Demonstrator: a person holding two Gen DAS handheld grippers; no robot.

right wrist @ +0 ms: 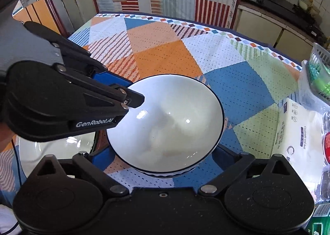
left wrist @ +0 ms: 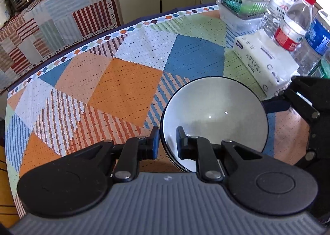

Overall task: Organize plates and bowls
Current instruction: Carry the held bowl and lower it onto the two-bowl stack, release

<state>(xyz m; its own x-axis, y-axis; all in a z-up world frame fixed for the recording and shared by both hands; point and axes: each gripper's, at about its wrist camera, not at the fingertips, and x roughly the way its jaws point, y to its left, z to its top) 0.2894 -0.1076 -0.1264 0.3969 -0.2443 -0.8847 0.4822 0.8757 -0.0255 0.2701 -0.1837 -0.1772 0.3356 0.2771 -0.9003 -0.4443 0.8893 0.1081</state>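
Now | left tongs [left wrist: 168, 144] pinch bowl [left wrist: 214, 111] rim | right tongs [right wrist: 163, 158] spread wide | casing reads "GenRobotAI"

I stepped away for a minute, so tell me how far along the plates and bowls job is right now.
Nothing looks stacked yet. In hand: the left gripper is pinched on the near rim of the white bowl, which sits on the patterned tablecloth; the right gripper stands wide open around it without pressing. Left to do: a white plate lies apart beside the bowl, so the two still need bringing together.
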